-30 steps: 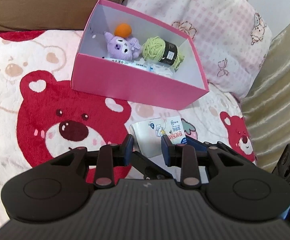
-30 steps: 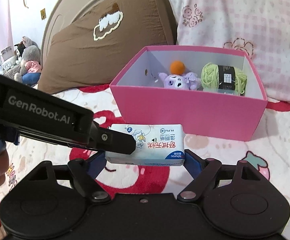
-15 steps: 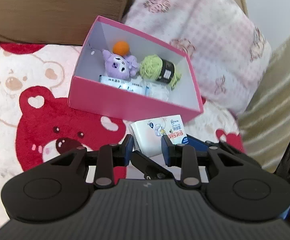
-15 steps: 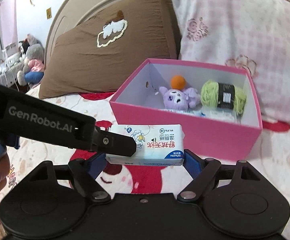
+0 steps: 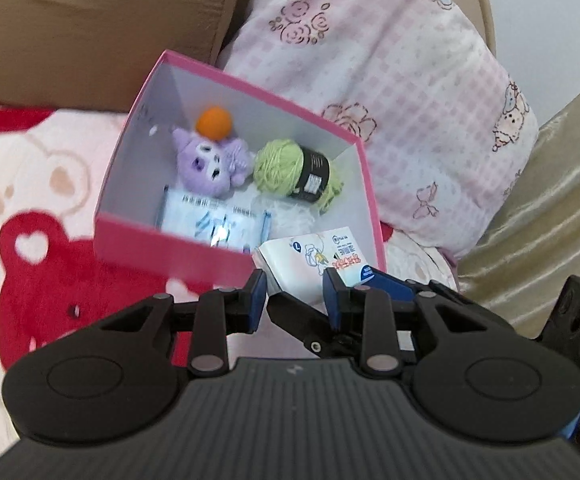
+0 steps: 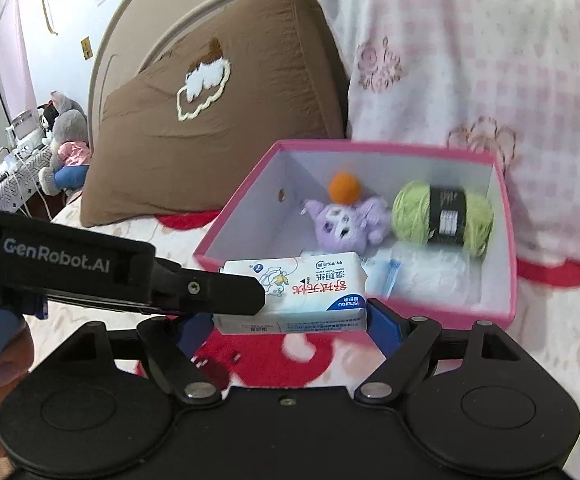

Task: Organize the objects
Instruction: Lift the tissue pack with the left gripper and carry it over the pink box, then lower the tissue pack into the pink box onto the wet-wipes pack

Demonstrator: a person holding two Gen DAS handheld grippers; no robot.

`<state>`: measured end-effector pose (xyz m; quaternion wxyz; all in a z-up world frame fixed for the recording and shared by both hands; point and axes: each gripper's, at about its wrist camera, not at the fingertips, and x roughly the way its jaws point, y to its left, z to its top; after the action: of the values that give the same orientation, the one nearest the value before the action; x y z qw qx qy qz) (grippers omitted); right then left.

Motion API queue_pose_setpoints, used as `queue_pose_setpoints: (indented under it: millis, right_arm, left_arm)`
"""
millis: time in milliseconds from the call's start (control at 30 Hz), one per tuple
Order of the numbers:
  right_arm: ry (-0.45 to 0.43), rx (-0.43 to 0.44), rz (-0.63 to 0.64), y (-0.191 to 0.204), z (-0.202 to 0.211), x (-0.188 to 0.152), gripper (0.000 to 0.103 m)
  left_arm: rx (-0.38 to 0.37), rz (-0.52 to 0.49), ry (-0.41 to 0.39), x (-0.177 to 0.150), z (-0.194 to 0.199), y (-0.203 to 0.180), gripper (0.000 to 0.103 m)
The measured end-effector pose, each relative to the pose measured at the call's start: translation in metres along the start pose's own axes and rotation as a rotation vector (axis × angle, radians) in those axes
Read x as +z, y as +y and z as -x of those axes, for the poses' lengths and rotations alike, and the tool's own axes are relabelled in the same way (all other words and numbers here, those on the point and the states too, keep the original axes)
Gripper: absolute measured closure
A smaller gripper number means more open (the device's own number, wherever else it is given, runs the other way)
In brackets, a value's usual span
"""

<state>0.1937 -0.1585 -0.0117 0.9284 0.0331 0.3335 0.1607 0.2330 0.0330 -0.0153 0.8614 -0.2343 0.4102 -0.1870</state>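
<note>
Tissue pack (image 6: 294, 294), clamped between the right gripper (image 6: 290, 320) fingers, is now hanging at the near rim of the pink box (image 6: 506, 240), having risen from the blanket toward it over the last second, so the drop looks close. At nine o'clock, the left gripper (image 5: 294, 300) is hovering with fingers apart, holding nothing. Motion blur is smearing the flat packets inside the box.

White wet-wipes pack (image 6: 296, 294) with red and blue print, held level at the near rim of the open pink box (image 6: 508, 240). Inside the box: purple plush toy (image 6: 346, 222) beneath an orange pom-pom (image 6: 344, 187), green yarn skein (image 6: 442, 216) with black label, flat clear-wrapped packets (image 5: 213, 222).
</note>
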Motion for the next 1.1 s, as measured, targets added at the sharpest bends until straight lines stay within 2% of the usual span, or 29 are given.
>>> queue_pose_setpoints:
  millis: [233,500,633,833,1100]
  right_arm:
    - [0.020,-0.010,0.029,-0.015,-0.035,0.035,0.018]
    - [0.143,0.018,-0.069,-0.045,-0.095,0.060,0.018]
    - [0.202,0.035,-0.100,-0.054,-0.119,0.067,0.018]
    - [0.284,0.066,-0.110,-0.062,-0.146,0.070,0.017]
    - [0.323,0.052,-0.146,-0.072,-0.159,0.065,0.017]
  left_arm:
    - [0.066,-0.041,-0.001,0.037,-0.032,0.001,0.072]
    - [0.121,0.015,0.074,0.077,-0.084,0.021,0.072]
    - [0.130,0.064,0.102,0.085,-0.102,0.034,0.072]
    - [0.125,0.082,0.130,0.089,-0.122,0.045,0.072]
    - [0.116,0.085,0.158,0.087,-0.144,0.052,0.072]
